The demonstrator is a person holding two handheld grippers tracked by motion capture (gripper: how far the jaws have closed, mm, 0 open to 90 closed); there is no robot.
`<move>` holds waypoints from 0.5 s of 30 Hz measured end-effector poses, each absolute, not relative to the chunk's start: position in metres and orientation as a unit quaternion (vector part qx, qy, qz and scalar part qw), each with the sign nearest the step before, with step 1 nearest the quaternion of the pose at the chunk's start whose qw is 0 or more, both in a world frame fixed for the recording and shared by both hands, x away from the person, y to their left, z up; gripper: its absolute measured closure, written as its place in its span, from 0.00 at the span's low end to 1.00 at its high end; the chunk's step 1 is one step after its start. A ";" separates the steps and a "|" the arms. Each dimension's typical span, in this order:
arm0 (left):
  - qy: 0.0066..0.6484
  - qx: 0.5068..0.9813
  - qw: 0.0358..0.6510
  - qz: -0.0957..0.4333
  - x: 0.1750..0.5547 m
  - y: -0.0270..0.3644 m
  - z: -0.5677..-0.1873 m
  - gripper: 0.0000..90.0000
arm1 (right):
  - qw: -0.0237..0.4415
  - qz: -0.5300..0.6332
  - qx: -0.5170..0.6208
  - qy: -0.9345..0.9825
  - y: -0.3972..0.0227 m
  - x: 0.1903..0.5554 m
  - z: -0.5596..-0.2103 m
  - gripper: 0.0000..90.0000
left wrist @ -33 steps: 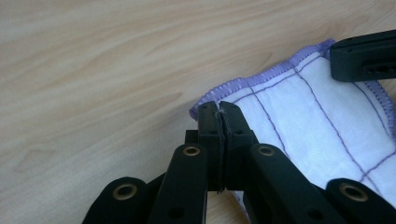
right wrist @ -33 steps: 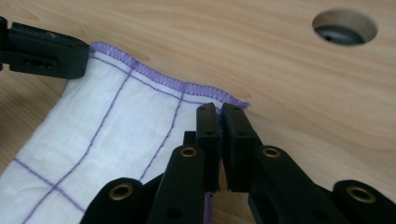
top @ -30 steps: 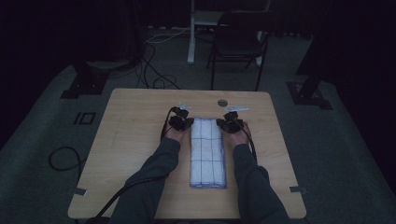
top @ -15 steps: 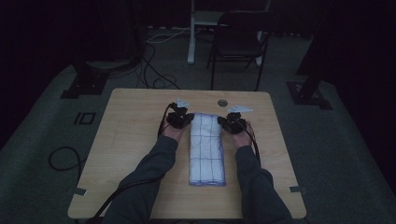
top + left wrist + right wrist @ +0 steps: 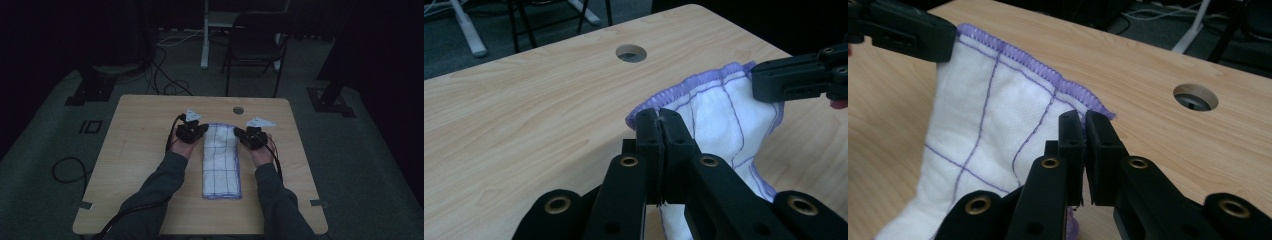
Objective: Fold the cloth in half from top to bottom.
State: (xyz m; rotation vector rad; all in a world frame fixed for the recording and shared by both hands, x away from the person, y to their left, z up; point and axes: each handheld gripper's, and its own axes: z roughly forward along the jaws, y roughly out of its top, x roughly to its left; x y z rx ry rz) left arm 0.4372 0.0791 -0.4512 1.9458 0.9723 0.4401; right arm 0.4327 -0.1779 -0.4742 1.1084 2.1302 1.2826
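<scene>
The white cloth with purple lines (image 5: 221, 160) lies folded long in the middle of the table (image 5: 140, 150), its far end just before the round cable hole (image 5: 238, 109), and it looks light, soft and limp, so it will sag between holds. The left gripper (image 5: 659, 116) and the right gripper (image 5: 1083, 120) are each clamped on one far corner at the hemmed edge, a good place to hold. Around the cloth the table is bare wood on both sides, with its edges well apart.

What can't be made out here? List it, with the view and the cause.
- Left hand-held gripper: the cloth corner inside it, hidden by its shut jaws.
- Right hand-held gripper: the same, right gripper view.
- High view: grid stitching on the cloth, dim and small.
- Table hole: contents too small.
</scene>
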 end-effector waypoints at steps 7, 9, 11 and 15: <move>0.390 0.779 0.459 0.174 0.419 0.087 -0.450 0.99 | 0.213 0.475 0.386 0.761 -0.176 0.414 -0.467 0.97; 0.387 0.779 0.462 0.173 0.414 0.089 -0.450 0.99 | 0.216 0.478 0.382 0.761 -0.176 0.410 -0.465 0.97; 0.385 0.780 0.463 0.174 0.411 0.091 -0.449 0.99 | 0.217 0.480 0.379 0.761 -0.176 0.406 -0.465 0.97; 0.384 0.779 0.464 0.174 0.405 0.092 -0.450 0.99 | 0.216 0.483 0.378 0.760 -0.176 0.399 -0.465 0.97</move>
